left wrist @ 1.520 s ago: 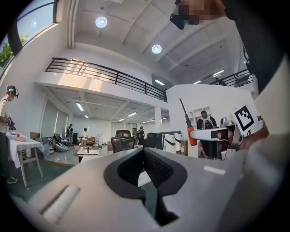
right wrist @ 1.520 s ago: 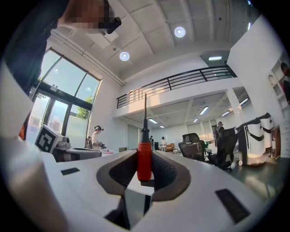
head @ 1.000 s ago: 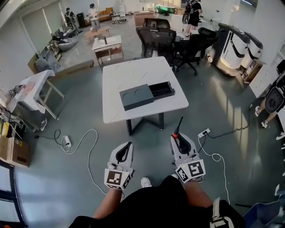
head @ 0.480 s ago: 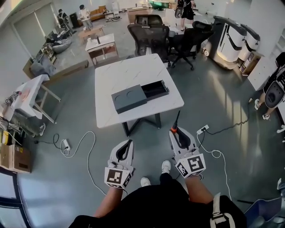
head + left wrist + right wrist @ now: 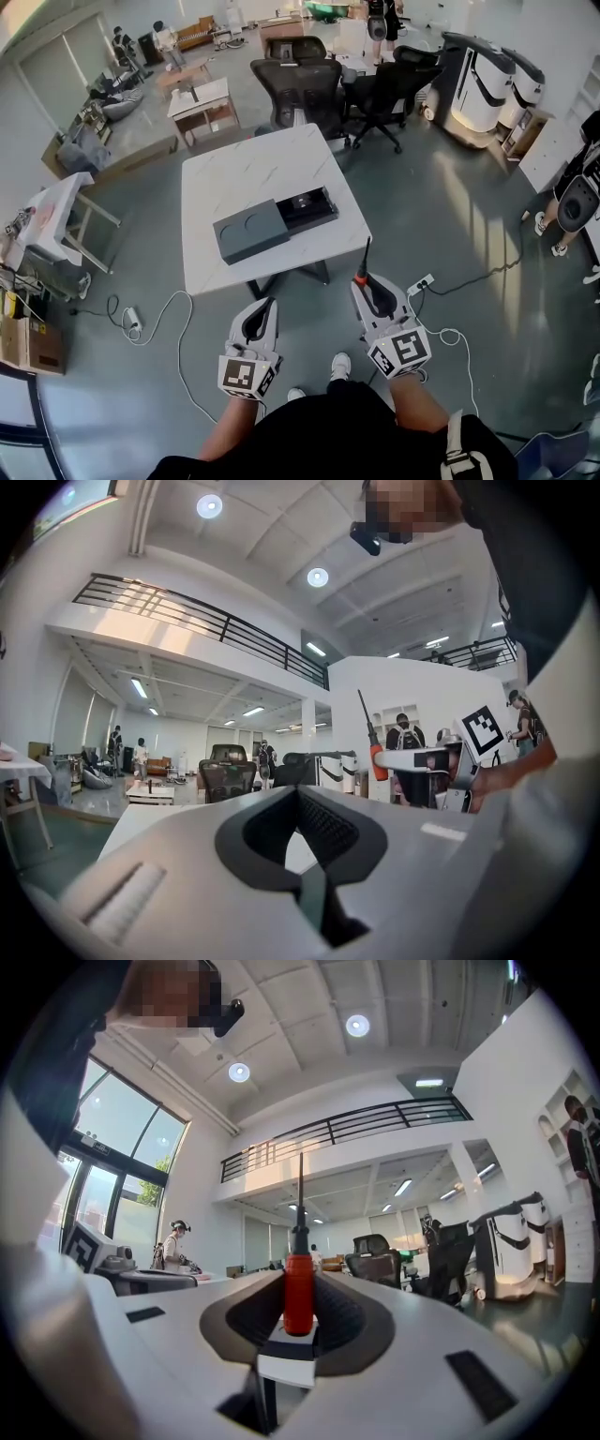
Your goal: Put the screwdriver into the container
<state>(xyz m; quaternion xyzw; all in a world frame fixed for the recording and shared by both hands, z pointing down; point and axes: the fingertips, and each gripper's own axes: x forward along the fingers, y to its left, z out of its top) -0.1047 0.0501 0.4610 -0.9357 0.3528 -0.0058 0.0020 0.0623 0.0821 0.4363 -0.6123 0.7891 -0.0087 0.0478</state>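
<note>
A screwdriver (image 5: 362, 263) with an orange-red handle and a dark shaft sticks forward out of my right gripper (image 5: 367, 284), which is shut on the handle. In the right gripper view the handle (image 5: 298, 1294) stands upright between the jaws. My left gripper (image 5: 269, 307) is held beside it, shut with nothing in it. Ahead on a white table (image 5: 234, 169) lies the dark grey container (image 5: 249, 231), its black drawer (image 5: 307, 208) pulled out to the right. Both grippers hang over the floor, short of the table's near edge.
Black office chairs (image 5: 300, 80) stand behind the table. A power strip with a white cable (image 5: 131, 323) lies on the floor at the left, another (image 5: 420, 282) at the right. White machines (image 5: 487, 94) and a person (image 5: 574, 202) are at the right, a small table (image 5: 56, 211) at the left.
The table and container have drawn closer and slid left in the head view as both grippers advanced toward them. The grip on the screwdriver is the same.
</note>
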